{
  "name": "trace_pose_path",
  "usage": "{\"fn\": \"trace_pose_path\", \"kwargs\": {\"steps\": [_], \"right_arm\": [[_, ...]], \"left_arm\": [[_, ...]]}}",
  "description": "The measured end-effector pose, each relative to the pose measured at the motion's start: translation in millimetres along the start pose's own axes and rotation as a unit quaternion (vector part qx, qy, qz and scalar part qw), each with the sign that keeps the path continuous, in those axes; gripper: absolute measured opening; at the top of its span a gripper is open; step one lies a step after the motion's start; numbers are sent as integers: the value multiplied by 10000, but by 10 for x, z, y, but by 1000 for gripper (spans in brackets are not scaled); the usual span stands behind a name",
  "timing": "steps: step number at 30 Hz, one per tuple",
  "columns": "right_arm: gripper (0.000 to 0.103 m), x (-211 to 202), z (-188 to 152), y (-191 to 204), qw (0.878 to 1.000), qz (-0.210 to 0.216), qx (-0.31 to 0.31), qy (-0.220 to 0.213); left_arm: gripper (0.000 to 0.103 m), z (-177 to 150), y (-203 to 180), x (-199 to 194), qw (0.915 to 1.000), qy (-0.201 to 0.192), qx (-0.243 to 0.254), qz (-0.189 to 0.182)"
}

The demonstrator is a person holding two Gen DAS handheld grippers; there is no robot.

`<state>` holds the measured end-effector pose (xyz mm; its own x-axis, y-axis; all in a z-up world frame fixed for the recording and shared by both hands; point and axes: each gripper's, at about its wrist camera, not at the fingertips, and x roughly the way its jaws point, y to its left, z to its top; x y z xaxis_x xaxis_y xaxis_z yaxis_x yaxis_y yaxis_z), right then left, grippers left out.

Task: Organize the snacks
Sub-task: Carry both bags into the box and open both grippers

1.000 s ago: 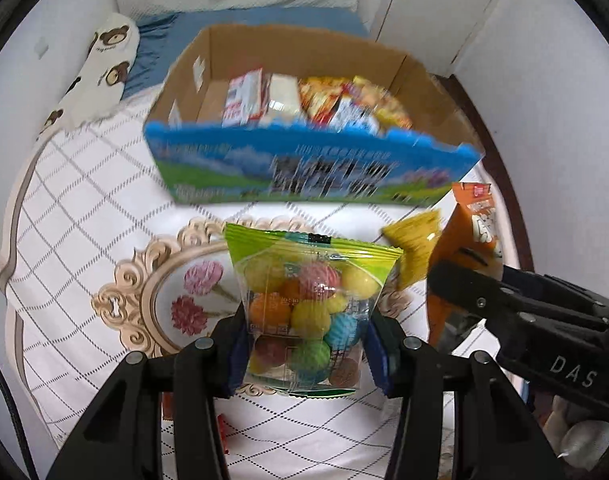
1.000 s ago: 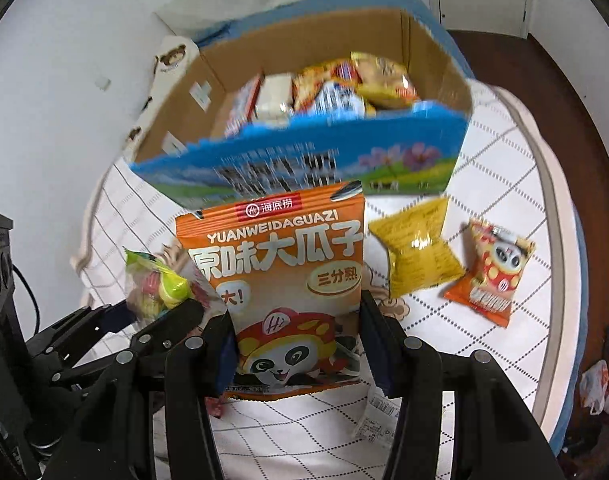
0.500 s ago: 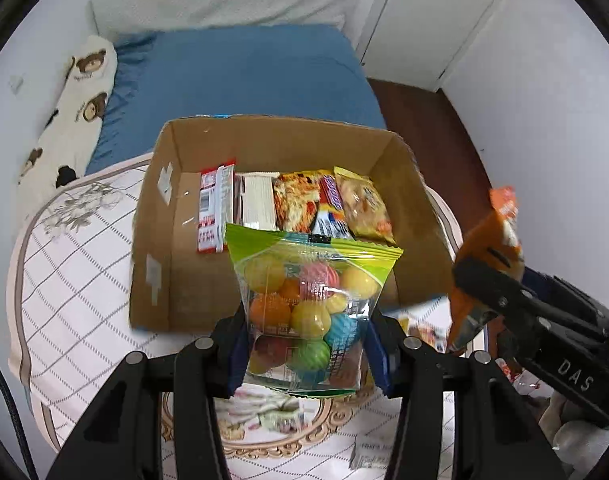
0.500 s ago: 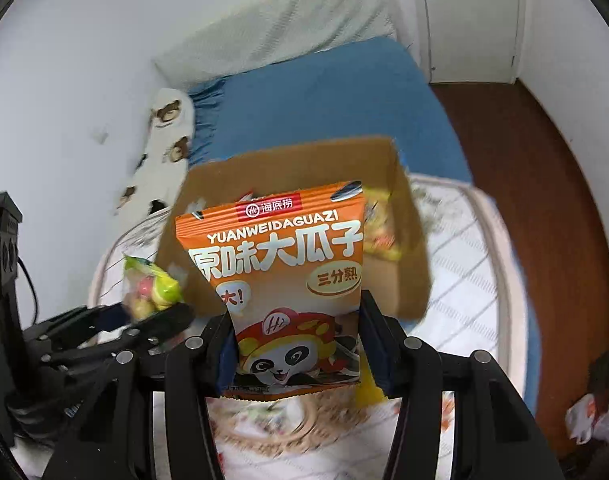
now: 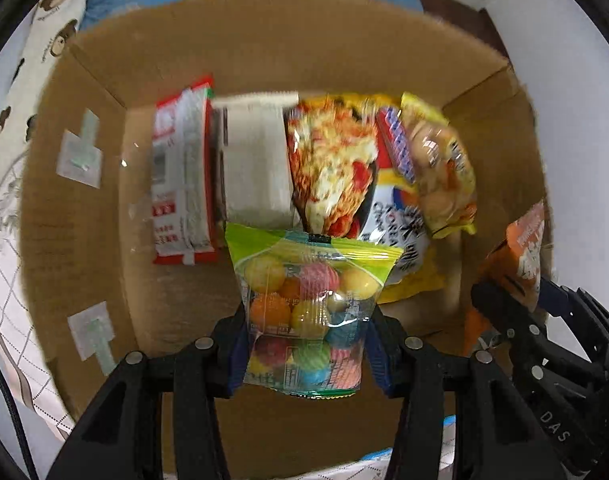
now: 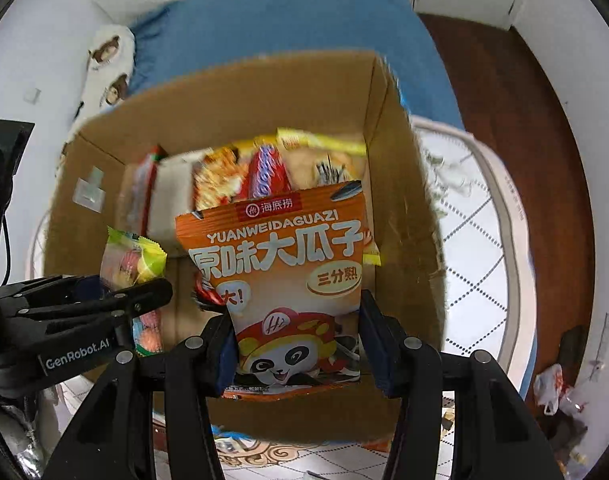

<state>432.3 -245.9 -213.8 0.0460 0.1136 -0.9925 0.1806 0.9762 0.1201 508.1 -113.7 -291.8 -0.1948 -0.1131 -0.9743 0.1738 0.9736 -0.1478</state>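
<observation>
My left gripper (image 5: 306, 350) is shut on a clear bag of coloured candy balls (image 5: 304, 312) with a green top, held over the open cardboard box (image 5: 84, 208). My right gripper (image 6: 296, 352) is shut on an orange sunflower-seed packet (image 6: 284, 280) with a panda, also held over the box (image 6: 404, 220). Inside the box a row of snack packets (image 5: 332, 172) stands along the far wall. The candy bag shows at the left of the right wrist view (image 6: 132, 256); the orange packet shows at the right of the left wrist view (image 5: 524, 248).
The box stands on a round table with a white checked cloth (image 6: 476, 248). A blue bed (image 6: 284, 28) with a bear-print pillow (image 6: 108, 60) lies behind it. Dark wooden floor (image 6: 516, 120) runs to the right, with a crumpled bag (image 6: 552, 388) on it.
Both grippers, still holding their packets, have risen from table level in front of the box and moved forward over its opening. The box interior now fills both views.
</observation>
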Motion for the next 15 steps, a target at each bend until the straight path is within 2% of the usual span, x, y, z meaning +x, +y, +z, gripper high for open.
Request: {"fn": "trace_pose_path", "kwargs": {"steps": [3,5,7,9,12,15], "right_arm": [[63,198,-25,-3,9991,26,-72,415],[81,266,-40,19,9983,-56,-178,550],[85,311,-58,32,9977,-86,-239,633],[86,313,-55,33,9976,-82,-244,643],[87,293,-64,50,9975,-125,-282,633],[87,258,-84,78,9978,-161,-316,557]], "left_arm": [[48,-8,26,134,9998,191,-1,-46],[57,-12,56,168,9997,216,-53,-93],[69,-15,73,160,9999,148,-50,-63],[72,-23,81,140,9999,94,-55,-25],[73,-27,109,63,10000,17,-85,-17],[73,-86,123,-62,9997,-223,-25,105]]}}
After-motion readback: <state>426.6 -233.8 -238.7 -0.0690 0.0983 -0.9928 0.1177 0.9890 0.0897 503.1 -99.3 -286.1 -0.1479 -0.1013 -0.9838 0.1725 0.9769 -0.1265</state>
